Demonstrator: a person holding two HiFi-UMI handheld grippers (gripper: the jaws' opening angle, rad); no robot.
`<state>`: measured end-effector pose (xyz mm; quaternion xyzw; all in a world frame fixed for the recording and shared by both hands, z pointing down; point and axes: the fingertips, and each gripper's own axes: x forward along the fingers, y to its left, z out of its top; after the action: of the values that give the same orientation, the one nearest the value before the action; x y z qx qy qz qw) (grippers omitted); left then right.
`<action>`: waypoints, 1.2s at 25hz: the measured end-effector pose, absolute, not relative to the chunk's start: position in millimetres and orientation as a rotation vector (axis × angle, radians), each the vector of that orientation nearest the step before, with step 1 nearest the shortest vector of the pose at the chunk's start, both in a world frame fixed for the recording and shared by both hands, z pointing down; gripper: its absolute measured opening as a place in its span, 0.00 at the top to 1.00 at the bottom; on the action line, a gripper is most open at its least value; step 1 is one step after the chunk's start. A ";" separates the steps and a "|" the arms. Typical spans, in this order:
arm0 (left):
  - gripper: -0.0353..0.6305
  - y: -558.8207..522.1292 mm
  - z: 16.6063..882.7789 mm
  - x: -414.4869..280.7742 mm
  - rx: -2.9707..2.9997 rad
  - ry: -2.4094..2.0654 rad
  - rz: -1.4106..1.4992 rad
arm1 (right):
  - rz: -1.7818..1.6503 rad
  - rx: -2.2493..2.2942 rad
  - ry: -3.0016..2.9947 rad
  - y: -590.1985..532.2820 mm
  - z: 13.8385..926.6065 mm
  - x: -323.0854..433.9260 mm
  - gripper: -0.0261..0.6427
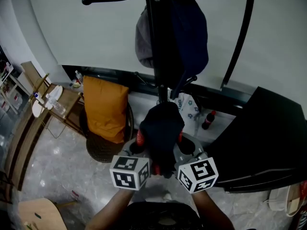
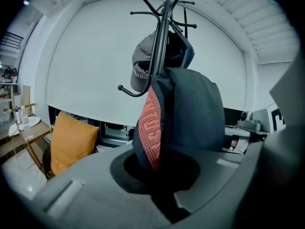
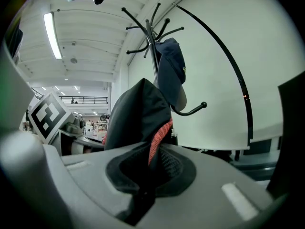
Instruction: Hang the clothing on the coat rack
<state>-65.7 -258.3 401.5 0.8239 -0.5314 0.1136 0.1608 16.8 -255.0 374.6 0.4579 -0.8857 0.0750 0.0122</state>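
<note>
A dark navy piece of clothing (image 1: 162,128) with a red-orange patterned band (image 2: 151,128) is held up between both grippers, just in front of the black coat rack (image 1: 158,42). My left gripper (image 1: 142,146) is shut on its left side and my right gripper (image 1: 181,146) is shut on its right side. In the left gripper view the clothing (image 2: 190,113) rises out of the shut gripper (image 2: 162,175); it does the same in the right gripper view (image 3: 138,113). A grey cap (image 1: 142,40) and a navy cap (image 1: 192,32) hang on the rack. A lower hook (image 3: 193,109) is bare.
An orange cushion (image 1: 104,107) rests on a wicker chair at the left. A black desk (image 1: 268,138) stands at the right, a cola bottle (image 1: 207,120) on the floor beside it. A curved black lamp arm (image 1: 242,37) rises right of the rack. A small side table (image 1: 57,99) stands far left.
</note>
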 end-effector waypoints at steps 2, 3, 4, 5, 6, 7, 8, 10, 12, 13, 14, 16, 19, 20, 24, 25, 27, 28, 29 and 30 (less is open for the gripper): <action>0.91 -260.6 403.2 -66.8 2.359 -1.506 0.336 | 0.244 1.441 -2.756 -255.8 376.5 15.3 0.93; 0.91 -262.0 403.5 -66.9 2.362 -1.503 0.339 | 0.247 1.447 -2.755 -256.8 377.1 15.2 0.93; 0.91 -263.8 403.7 -66.8 2.365 -1.500 0.341 | 0.248 1.453 -2.753 -258.5 377.6 15.3 0.93; 0.91 -265.6 404.2 -66.6 2.368 -1.497 0.342 | 0.249 1.459 -2.752 -260.4 378.3 15.4 0.93; 0.91 -267.1 405.3 -66.2 2.370 -1.493 0.344 | 0.252 1.464 -2.749 -262.0 379.6 15.4 0.93; 0.91 -268.1 406.9 -65.8 2.370 -1.488 0.347 | 0.256 1.468 -2.747 -262.8 381.3 15.2 0.93; 0.91 -268.9 408.4 -65.6 2.370 -1.483 0.349 | 0.260 1.471 -2.744 -263.1 383.1 14.7 0.93; 0.91 -271.3 410.0 -65.8 2.371 -1.479 0.350 | 0.264 1.472 -2.743 -263.8 385.3 13.3 0.93; 0.91 -274.7 410.0 -66.0 2.374 -1.479 0.346 | 0.260 1.472 -2.745 -265.7 385.9 12.4 0.93; 0.91 -276.1 410.0 -66.0 2.376 -1.479 0.344 | 0.258 1.472 -2.745 -266.8 386.2 12.2 0.93; 0.91 -277.1 410.2 -65.9 2.378 -1.478 0.344 | 0.256 1.474 -2.744 -267.7 386.7 12.2 0.93; 0.91 -278.3 410.8 -65.8 2.382 -1.475 0.344 | 0.256 1.476 -2.741 -269.1 387.5 11.8 0.93; 0.91 -280.1 411.0 -65.1 2.389 -1.467 0.348 | 0.253 1.479 -2.738 -271.5 387.0 10.9 0.93; 0.91 -281.0 410.8 -64.4 2.392 -1.463 0.350 | 0.252 1.482 -2.738 -272.6 386.5 10.8 0.93; 0.91 -285.0 410.1 -61.1 2.404 -1.451 0.350 | 0.250 1.490 -2.736 -276.4 385.8 11.4 0.93; 0.91 -285.8 410.2 -60.3 2.406 -1.449 0.351 | 0.251 1.492 -2.735 -277.3 386.1 11.6 0.93; 0.91 -287.4 410.5 -59.1 2.410 -1.445 0.352 | 0.252 1.493 -2.734 -279.0 386.6 11.8 0.93; 0.91 -288.2 410.8 -58.7 2.411 -1.444 0.353 | 0.252 1.493 -2.734 -279.9 386.8 11.7 0.93; 0.91 -289.2 411.4 -58.4 2.412 -1.442 0.355 | 0.254 1.493 -2.733 -280.8 387.3 11.5 0.93; 0.91 -290.2 412.0 -58.1 2.413 -1.440 0.357 | 0.255 1.492 -2.733 -281.9 387.8 11.2 0.93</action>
<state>-58.1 -290.2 412.0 0.8417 -0.5022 0.1244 0.1541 11.2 -281.9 387.8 0.4777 -0.8747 0.0817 0.0088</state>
